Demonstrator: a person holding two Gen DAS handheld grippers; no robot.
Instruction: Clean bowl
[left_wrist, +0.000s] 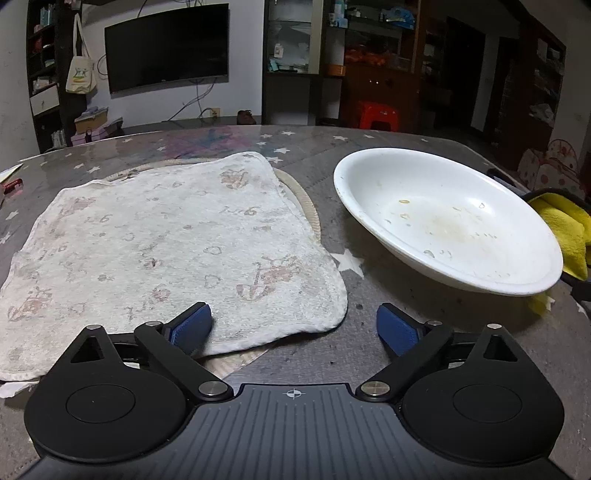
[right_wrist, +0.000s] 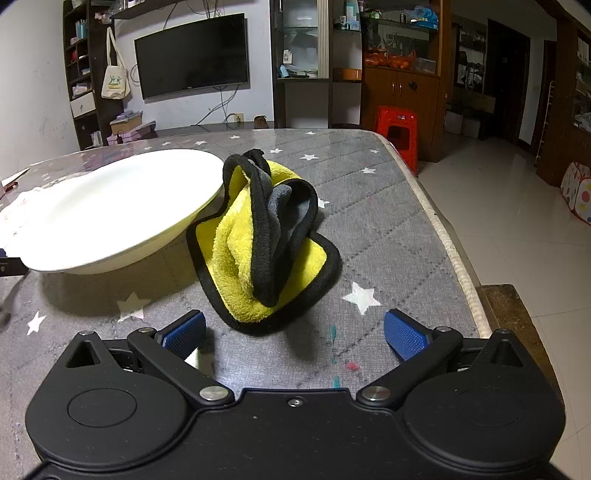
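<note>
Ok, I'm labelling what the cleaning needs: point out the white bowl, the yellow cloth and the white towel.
white bowl (left_wrist: 447, 221), left wrist view, stained inner bottom.
yellow cloth (right_wrist: 236, 258), right wrist view, yellow pile.
white towel (left_wrist: 166, 240), left wrist view, middle.

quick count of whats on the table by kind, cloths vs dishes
Cloths: 2, a flat white printed terry towel and a crumpled yellow microfibre cloth with black edging
Dishes: 1, a shallow white plastic bowl with food stains
Total: 3
</note>
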